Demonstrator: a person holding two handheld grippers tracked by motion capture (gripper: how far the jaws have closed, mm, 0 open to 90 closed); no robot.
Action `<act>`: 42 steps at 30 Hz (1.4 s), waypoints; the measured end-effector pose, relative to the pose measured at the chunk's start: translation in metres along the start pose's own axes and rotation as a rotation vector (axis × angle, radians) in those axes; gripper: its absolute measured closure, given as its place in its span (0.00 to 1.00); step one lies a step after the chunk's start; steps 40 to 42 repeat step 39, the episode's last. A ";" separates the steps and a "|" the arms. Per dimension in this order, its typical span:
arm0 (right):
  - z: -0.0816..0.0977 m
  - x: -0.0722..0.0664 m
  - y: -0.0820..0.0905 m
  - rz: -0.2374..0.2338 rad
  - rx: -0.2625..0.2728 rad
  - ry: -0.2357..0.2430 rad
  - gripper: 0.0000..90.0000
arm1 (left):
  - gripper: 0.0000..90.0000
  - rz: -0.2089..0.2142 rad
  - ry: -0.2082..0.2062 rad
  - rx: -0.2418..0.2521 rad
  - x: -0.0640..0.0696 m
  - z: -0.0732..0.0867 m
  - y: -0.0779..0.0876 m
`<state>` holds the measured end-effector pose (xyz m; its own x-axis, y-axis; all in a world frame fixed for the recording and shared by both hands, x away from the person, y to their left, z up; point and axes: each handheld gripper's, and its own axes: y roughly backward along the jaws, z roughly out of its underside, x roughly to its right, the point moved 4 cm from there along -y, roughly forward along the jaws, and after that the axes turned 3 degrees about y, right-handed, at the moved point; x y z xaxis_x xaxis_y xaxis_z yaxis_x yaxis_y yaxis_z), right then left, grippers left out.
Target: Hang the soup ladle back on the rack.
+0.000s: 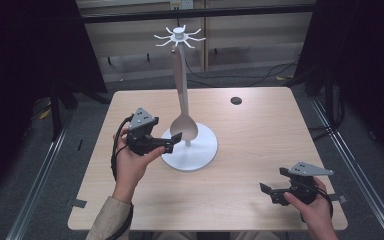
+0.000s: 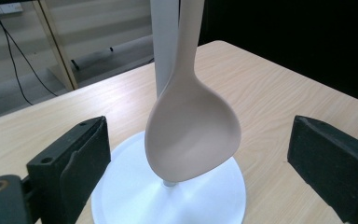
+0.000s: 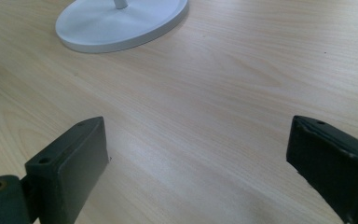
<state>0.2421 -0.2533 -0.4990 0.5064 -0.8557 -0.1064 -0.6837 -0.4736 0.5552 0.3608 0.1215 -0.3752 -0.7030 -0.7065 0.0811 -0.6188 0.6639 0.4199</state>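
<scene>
A white rack stands mid-table on a round base (image 1: 202, 150), with curved hooks at its top (image 1: 179, 36). A long beige spoon (image 1: 183, 125) hangs from one hook, its bowl low against the pole. My left gripper (image 1: 172, 142) is open just left of the bowl. In the left gripper view the spoon bowl (image 2: 193, 135) hangs in front of the pole (image 2: 165, 42), between the two black pads (image 2: 81, 158) with a gap on each side. My right gripper (image 1: 274, 180) is open near the front right of the table, nothing between its jaws (image 3: 198, 128).
The light wood table (image 1: 260, 135) has a small dark round hole (image 1: 236, 100) at the back right. Its front edge lies close under both hands. Black curtains flank the table, and cables run on the floor behind. The rack's base (image 3: 121, 23) is far ahead of the right gripper.
</scene>
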 end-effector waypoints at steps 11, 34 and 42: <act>0.000 0.000 0.000 0.000 -0.003 0.001 0.05 | 0.05 0.010 0.050 -0.011 -0.004 0.027 -0.002; 0.001 0.000 -0.001 -0.001 -0.009 0.009 0.05 | 0.05 0.017 0.093 -0.059 -0.012 0.075 -0.003; 0.001 -0.001 -0.001 -0.005 -0.008 0.011 0.05 | 0.05 0.014 0.099 -0.052 -0.014 0.077 -0.002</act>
